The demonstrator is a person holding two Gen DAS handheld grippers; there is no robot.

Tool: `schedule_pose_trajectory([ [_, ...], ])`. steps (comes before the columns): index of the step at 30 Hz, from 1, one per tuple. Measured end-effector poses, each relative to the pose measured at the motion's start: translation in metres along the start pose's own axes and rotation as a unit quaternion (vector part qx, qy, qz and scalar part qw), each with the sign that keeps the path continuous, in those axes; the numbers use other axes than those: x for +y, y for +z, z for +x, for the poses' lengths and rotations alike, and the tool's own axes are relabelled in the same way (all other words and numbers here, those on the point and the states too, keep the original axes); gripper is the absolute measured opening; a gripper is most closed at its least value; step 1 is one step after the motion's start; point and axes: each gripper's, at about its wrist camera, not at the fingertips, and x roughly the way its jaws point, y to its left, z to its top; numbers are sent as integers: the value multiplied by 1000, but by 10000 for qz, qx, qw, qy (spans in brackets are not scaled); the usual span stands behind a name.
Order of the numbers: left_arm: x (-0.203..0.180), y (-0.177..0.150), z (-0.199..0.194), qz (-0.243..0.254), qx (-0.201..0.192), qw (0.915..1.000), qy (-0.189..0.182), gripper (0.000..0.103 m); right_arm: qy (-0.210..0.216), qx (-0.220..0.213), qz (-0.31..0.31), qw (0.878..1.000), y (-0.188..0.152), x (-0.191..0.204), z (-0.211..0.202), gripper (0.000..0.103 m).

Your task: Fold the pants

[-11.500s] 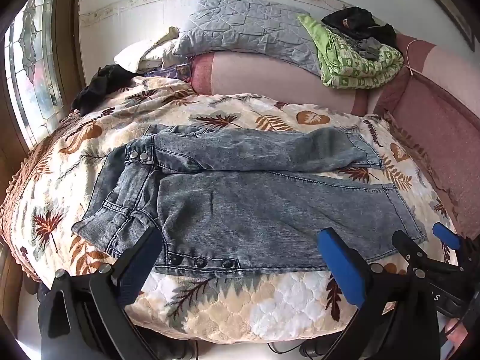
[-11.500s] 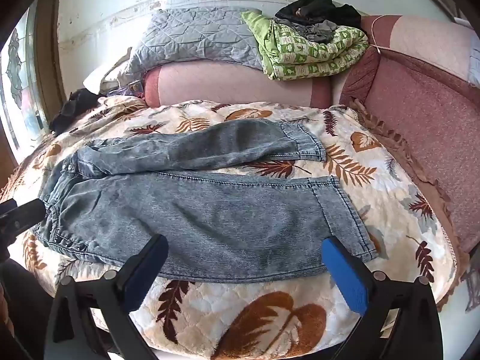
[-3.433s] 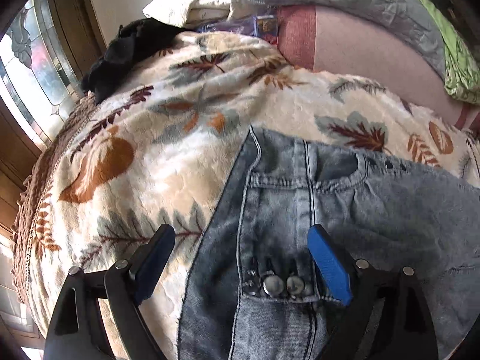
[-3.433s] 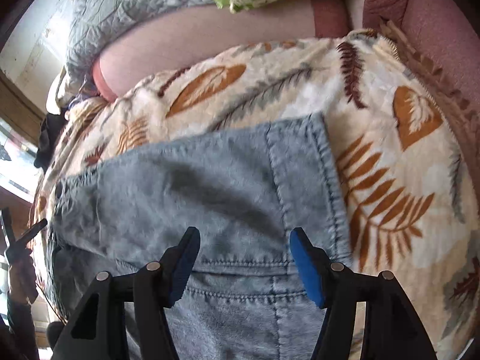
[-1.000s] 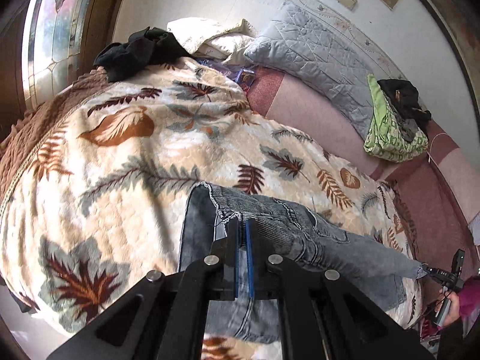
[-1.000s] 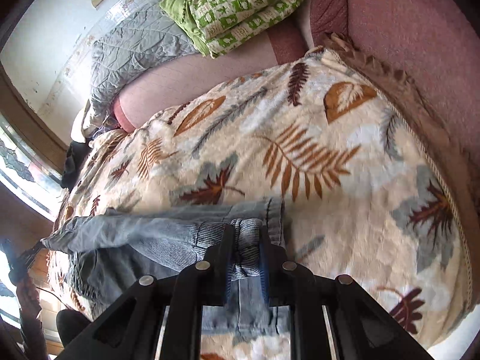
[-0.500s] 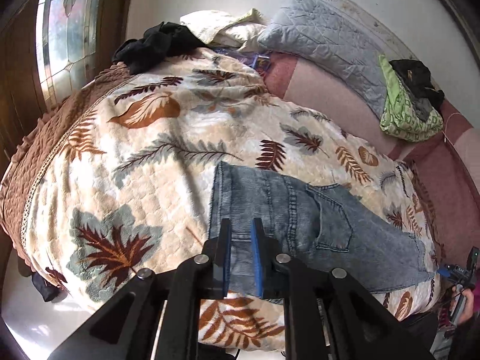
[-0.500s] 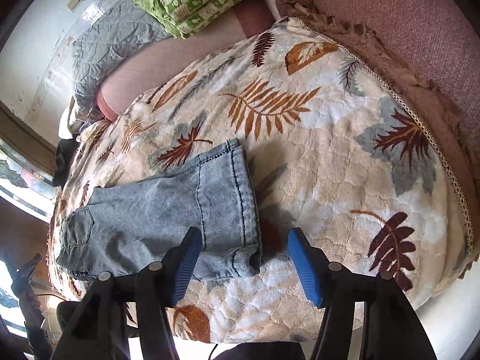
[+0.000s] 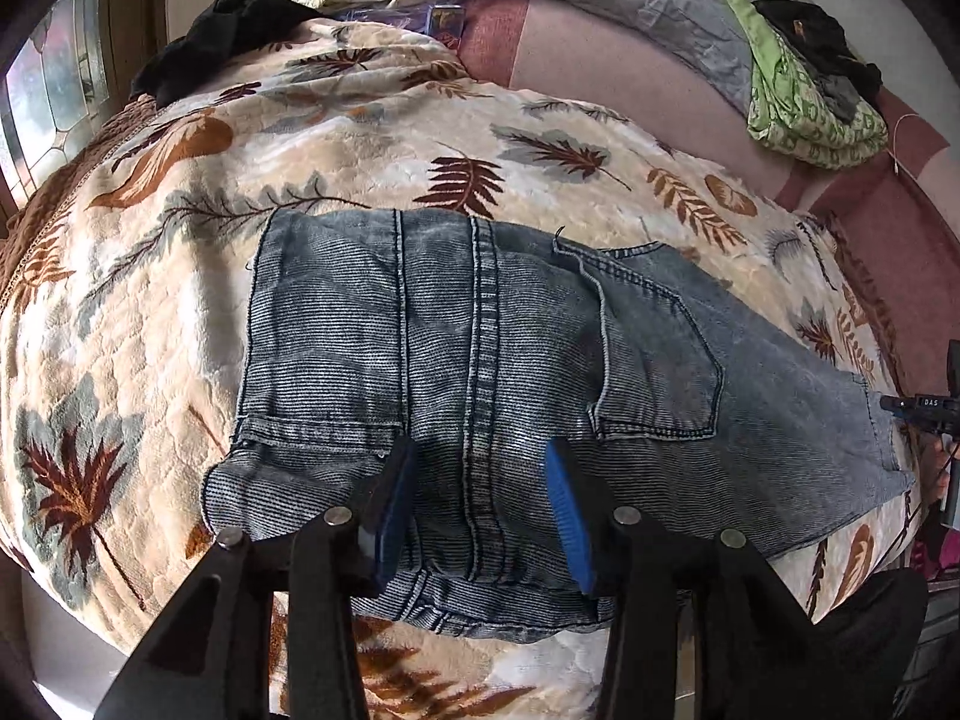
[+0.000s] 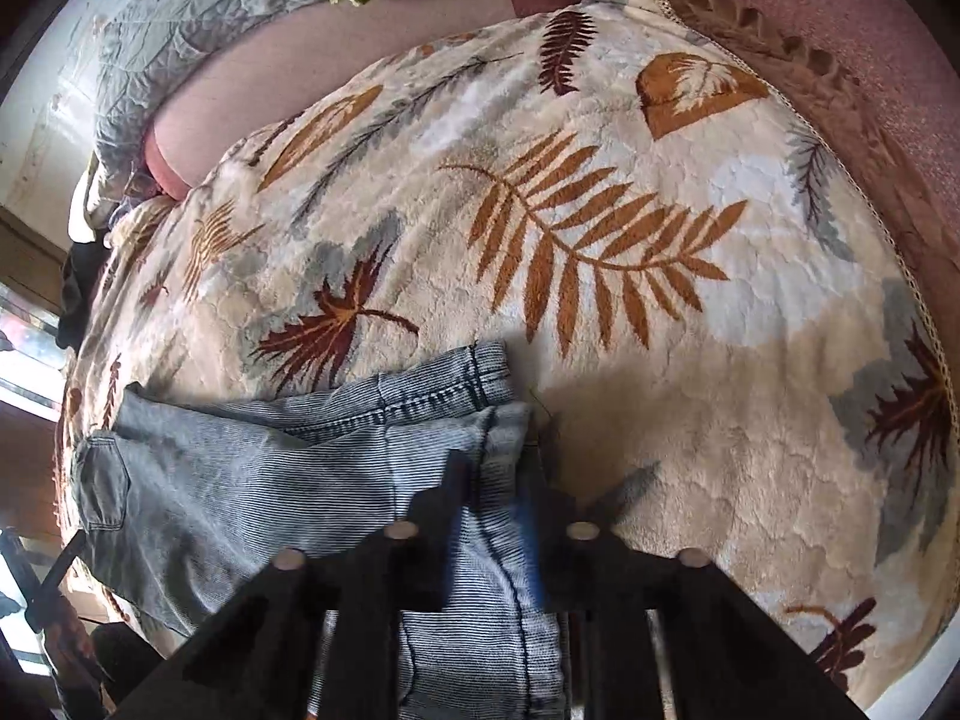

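L gripper [image 9: 477,501] jaws opening over faded blue denim pants [image 9: 480,360] w/o gripping; R gripper [image 10: 495,483] closing, pinching pants' hem on leaf-print blanket [image 10: 600,240].

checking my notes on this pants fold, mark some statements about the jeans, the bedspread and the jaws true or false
1. The jeans lie on a leaf-patterned bedspread. True.
2. The left gripper has its jaws clamped tight on a button. False: they are opening, spread over the denim, and no button shows.
3. The right gripper has denim between its jaws. True: they are closing on the hem end.
4. A back pocket faces up on the jeans. True.
5. The green patterned cloth lies on top of the jeans. False: it sits up on the pink sofa back, well apart from them.
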Motion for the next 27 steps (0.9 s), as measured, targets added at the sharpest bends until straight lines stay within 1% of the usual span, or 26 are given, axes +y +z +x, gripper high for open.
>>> schedule_pose_trajectory([
  [3, 0, -4, 4, 122, -17, 9999, 30, 45, -135, -353, -375, 9986, 5, 15, -16, 8],
  [5, -4, -7, 4, 254, -43, 9996, 110, 45, -263, -728, -450, 9960, 12, 20, -31, 9],
  [7, -5, -7, 4, 293, -85, 9994, 140, 45, -265, -961, -454, 9940, 17, 21, -34, 9],
  [8, -4, -7, 5, 271, -91, 9995, 122, 45, -382, -947, -530, 9934, 17, 22, -25, 9],
  [9, -3, -7, 5, 239, -81, 9996, 104, 45, -530, -798, -576, 9937, 16, 21, -10, 13],
  [10, -3, -7, 5, 205, -78, 9997, 89, 45, -619, -533, -557, 9951, 14, 16, 8, 13],
  [11, -2, -7, 4, 188, -77, 9998, 83, 45, -668, -222, -501, 9963, 10, 9, 22, 16],
  [12, -2, -7, 4, 194, -78, 9997, 88, 45, -643, -243, -392, 9969, 4, 3, 24, 18],
  [13, -3, -7, 4, 220, -82, 9997, 99, 45, -550, -414, -236, 9973, -1, -1, 17, 23],
  [14, -4, -8, 4, 247, -83, 9996, 108, 46, -442, -483, -78, 9978, -5, -4, 9, 31],
  [15, -4, -8, 4, 266, -80, 9996, 110, 46, -412, -581, 9, 9975, -9, -5, -1, 35],
  [17, -5, -8, 4, 253, -73, 9996, 104, 48, -549, -871, -68, 9947, -19, 3, -27, 36],
  [18, -5, -7, 4, 245, -81, 9996, 94, 49, -365, -956, -119, 9947, -25, 9, -39, 36],
  [19, -6, -7, 5, 249, -85, 9996, 85, 51, -35, -991, -126, 9950, -33, 15, -49, 37],
  [20, -6, -7, 5, 255, -88, 9996, 95, 51, 326, -964, -79, 9948, -41, 19, -55, 43],
  [21, -7, -7, 5, 250, -89, 9996, 106, 51, 683, -843, 29, 9941, -50, 20, -56, 52],
  [22, -7, -7, 5, 237, -96, 9996, 105, 51, 957, -640, 180, 9932, -59, 20, -51, 55],
  [23, -6, -7, 5, 220, -105, 9997, 91, 51, 1064, -360, 324, 9931, -69, 20, -40, 56],
  [24, -6, -7, 4, 191, -104, 9997, 75, 51, 1004, -9, 399, 9942, -79, 17, -25, 56],
  [25, -6, -6, 4, 168, -103, 9998, 73, 51, 837, 268, 438, 9952, -88, 9, -9, 55],
  [26, -8, -6, 3, 188, -107, 9997, 116, 51, 929, 266, 545, 9938, -94, 1, -2, 49],
  [27, -11, -5, -1, 220, -146, 9994, 204, 51, 1028, 124, 725, 9920, -96, -3, -8, 48],
])
